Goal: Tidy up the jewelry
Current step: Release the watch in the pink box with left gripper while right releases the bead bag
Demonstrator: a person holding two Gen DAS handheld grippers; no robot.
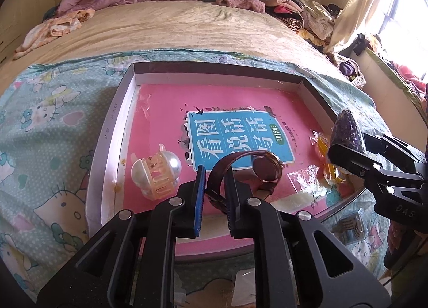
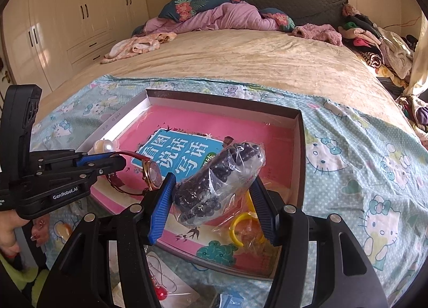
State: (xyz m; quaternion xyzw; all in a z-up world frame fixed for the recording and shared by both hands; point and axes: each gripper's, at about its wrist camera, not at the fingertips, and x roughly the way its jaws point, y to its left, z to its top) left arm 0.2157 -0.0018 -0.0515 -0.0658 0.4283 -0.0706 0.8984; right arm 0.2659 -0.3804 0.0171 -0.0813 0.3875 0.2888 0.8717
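left hand-held gripper (image 1: 214, 190) pinched on the strap of a wristwatch (image 1: 263, 167), blue pads narrow with the dark band between them. watch has a rose-gold round case and hangs just above the pink book cover (image 1: 160, 110) lining the shallow box (image 1: 112, 120). in the right wrist view the same watch (image 2: 152, 174) shows at the tip of the left hand-held gripper (image 2: 117, 163), face tilted, strap looping down toward the pink surface.

right hand-held gripper (image 2: 214, 198) clamps a clear plastic bag of dark beads (image 2: 216, 177), bag held tilted between the blue pads, over the near right part of the box (image 2: 299, 153). left wrist view catches that bag of dark beads (image 1: 347, 129) at the right hand-held gripper (image 1: 345, 153) above the box's right edge.

inside the box: pearl hair claw clip (image 1: 155, 171) lying near the left wall, yellow ring pieces in plastic wrap (image 2: 240, 225) under the right hand-held gripper.

box sits on a hello kitty sheet (image 1: 53, 126) spread on the bed (image 2: 240, 59). red bead earrings (image 2: 160, 289) lie on the sheet in front of the box. piled clothes (image 2: 374, 38) at the far right of the bed, white wardrobe (image 2: 80, 19) at left.
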